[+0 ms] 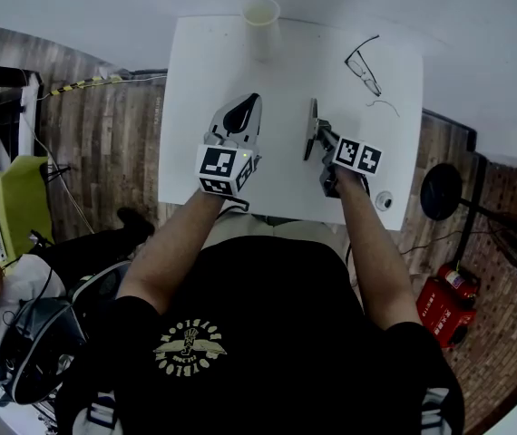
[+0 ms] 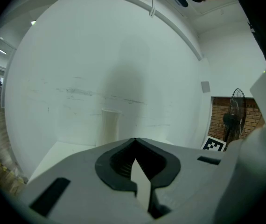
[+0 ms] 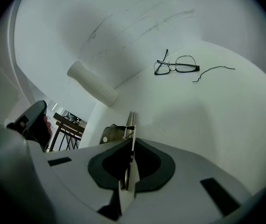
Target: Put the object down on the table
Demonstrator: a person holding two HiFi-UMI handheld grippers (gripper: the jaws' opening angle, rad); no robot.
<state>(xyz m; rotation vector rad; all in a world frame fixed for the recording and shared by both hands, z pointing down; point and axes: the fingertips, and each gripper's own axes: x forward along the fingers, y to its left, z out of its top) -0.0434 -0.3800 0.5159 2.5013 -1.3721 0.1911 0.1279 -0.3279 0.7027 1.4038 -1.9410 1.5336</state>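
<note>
My right tongs (image 3: 132, 143) clamp a flat metal piece (image 3: 131, 121), edge-up, long axis pointing straight ahead of them; left tongs (image 2: 134, 140) closed, empty.

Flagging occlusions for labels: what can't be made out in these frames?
- Right gripper view: metal object in right tongs is edge-on; head view shows it too small; type unclear.
- Left gripper view: cup faint against white wall, lower part behind left tongs.
- Head view: round item too small to identify.
</note>
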